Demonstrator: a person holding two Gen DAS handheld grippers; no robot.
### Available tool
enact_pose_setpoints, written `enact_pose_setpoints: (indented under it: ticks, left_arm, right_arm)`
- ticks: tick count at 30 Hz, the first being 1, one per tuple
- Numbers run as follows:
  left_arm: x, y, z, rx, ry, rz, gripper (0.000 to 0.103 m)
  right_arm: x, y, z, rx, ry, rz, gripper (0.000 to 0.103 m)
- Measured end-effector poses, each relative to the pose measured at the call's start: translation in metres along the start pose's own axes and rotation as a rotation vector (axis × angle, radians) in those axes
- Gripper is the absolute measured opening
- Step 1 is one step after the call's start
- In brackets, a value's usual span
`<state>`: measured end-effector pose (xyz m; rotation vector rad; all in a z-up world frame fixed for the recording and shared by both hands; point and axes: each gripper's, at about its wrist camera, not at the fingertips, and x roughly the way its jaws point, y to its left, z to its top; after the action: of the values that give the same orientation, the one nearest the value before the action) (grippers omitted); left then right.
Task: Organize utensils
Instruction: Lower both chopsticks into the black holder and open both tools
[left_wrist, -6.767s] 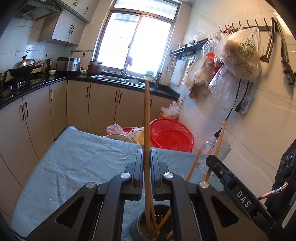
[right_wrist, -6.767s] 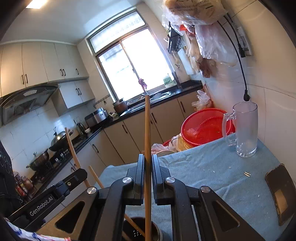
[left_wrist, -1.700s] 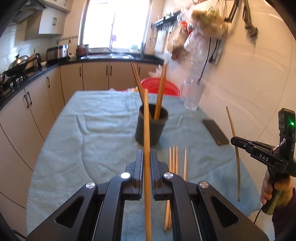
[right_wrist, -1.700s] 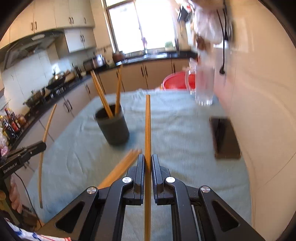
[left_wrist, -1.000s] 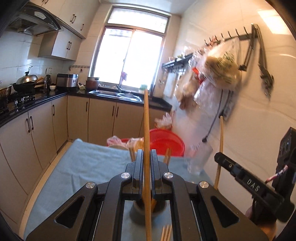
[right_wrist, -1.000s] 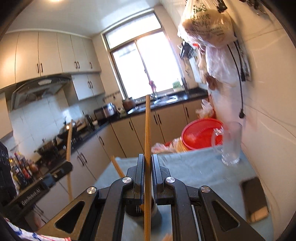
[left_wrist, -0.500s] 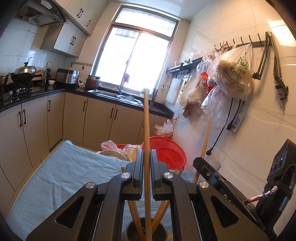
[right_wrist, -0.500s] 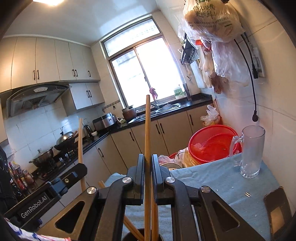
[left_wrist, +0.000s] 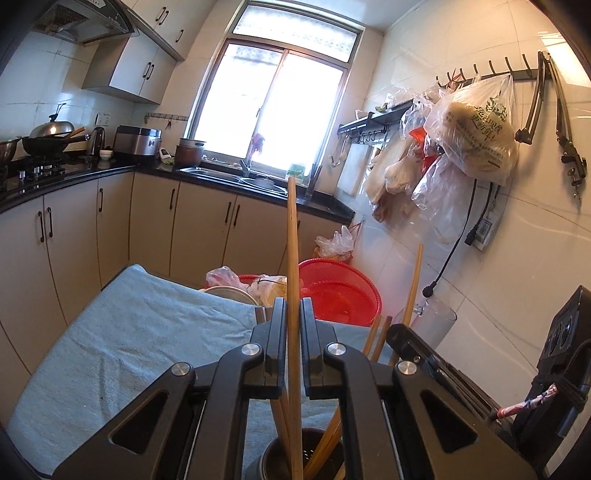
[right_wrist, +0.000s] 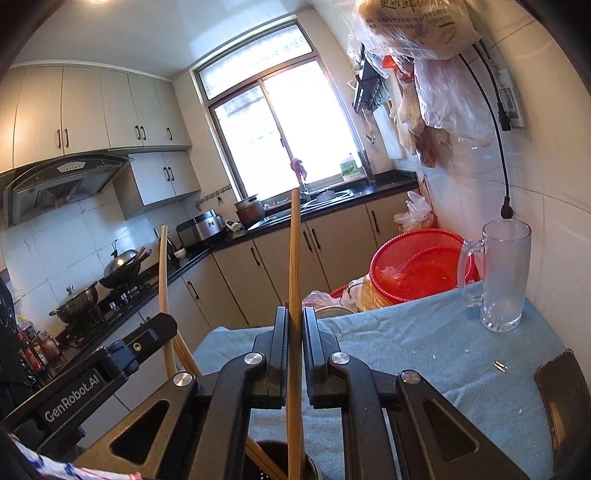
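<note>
Plainly, blue cloth (right_wrist: 424, 350) covers table – tiled kitchen.

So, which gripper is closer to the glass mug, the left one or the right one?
Right. The right gripper has the glass mug ahead on its right; the left gripper sits farther off, with the right gripper between it and the mug.
</note>
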<state>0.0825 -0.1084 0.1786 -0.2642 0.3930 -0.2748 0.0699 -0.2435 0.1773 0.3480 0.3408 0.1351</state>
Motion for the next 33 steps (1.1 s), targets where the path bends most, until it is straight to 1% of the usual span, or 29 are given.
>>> enact_pose_setpoints:
  ticks: [3, 9, 12, 14, 17, 23, 26, 29, 30, 31, 32, 33]
  left_arm:
    - [0.004, 0.003, -0.005, -0.018, 0.006, -0.014, 0.006]
    - [0.006, 0.003, -0.013, 0.006, 0.003, 0.010, 0.006]
    - [0.006, 0.003, -0.014, 0.004, 0.011, 0.006, 0.006]
    - [0.005, 0.004, -0.013, -0.008, 0.000, 0.009, 0.006]
    - [0.005, 0.004, -0.012, -0.010, 0.011, 0.002, 0.006]
    - [-0.003, 0.009, -0.010, -0.027, 0.028, -0.004, 0.006]
    - [-0.014, 0.016, -0.006, -0.044, 0.028, 0.008, 0.006]
    - [-0.027, 0.025, -0.002, -0.055, 0.028, 0.005, 0.008]
    - [-0.030, 0.028, 0.000, -0.057, 0.030, 0.008, 0.013]
    - [-0.033, 0.030, 0.001, -0.063, 0.030, 0.014, 0.025]
    - [-0.038, 0.035, 0.001, -0.074, 0.030, 0.020, 0.032]
    - [-0.044, 0.040, 0.001, -0.088, 0.025, 0.026, 0.043]
  right_arm:
    - [0.000, -0.003, -0.002, 0.008, 0.007, -0.003, 0.007]
    - [-0.001, -0.003, -0.007, -0.005, 0.023, -0.006, 0.007]
    - [0.000, -0.001, -0.011, -0.017, 0.030, -0.010, 0.007]
    - [0.001, -0.001, -0.012, -0.015, 0.034, -0.011, 0.007]
    - [0.001, -0.003, -0.012, -0.011, 0.039, -0.014, 0.007]
    - [0.001, -0.004, -0.013, -0.010, 0.045, -0.012, 0.007]
    - [0.002, -0.004, -0.016, -0.015, 0.057, -0.010, 0.007]
    - [0.001, -0.002, -0.020, -0.030, 0.072, -0.012, 0.008]
    - [0.000, -0.002, -0.021, -0.030, 0.080, -0.011, 0.008]
    - [-0.001, -0.003, -0.022, -0.027, 0.083, -0.008, 0.008]
    - [-0.002, -0.003, -0.022, -0.026, 0.085, -0.007, 0.008]
    - [-0.004, -0.003, -0.022, -0.029, 0.087, -0.010, 0.009]
